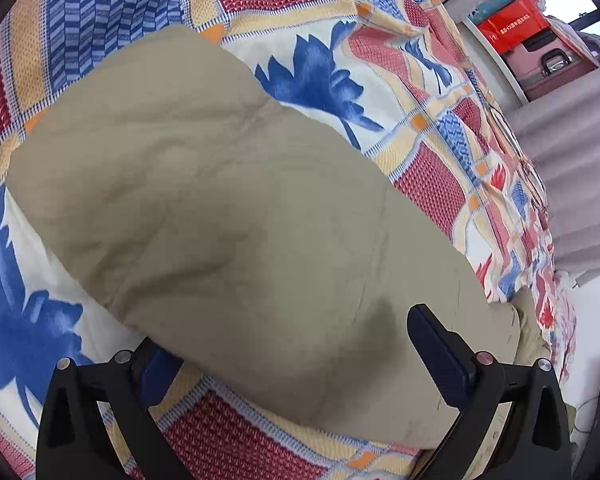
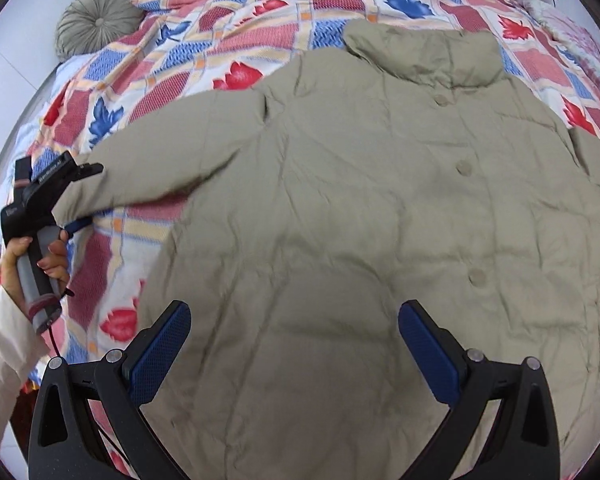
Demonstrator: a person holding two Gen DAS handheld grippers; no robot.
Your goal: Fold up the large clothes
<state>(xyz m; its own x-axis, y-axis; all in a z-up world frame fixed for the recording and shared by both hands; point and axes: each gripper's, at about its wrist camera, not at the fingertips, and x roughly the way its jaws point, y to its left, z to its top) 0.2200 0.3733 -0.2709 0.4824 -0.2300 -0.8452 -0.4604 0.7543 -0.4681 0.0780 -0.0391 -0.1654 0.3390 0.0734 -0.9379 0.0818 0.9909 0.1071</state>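
Jacket point(image 2: 340, 220) ran off the right wrist frame at bottom and right, so hem and far sleeve went unseen. Left gripper point(image 2: 82, 194): one finger lay over the sleeve cuff point(image 2: 100, 188), the other showed only as a blue tip beneath; contact unclear. In the left wrist view, the left pad point(image 1: 156, 372) sat partly hidden under the cuff

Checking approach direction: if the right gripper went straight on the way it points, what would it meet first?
Probably the jacket: the open right gripper points at its front panel, nothing between them visible.
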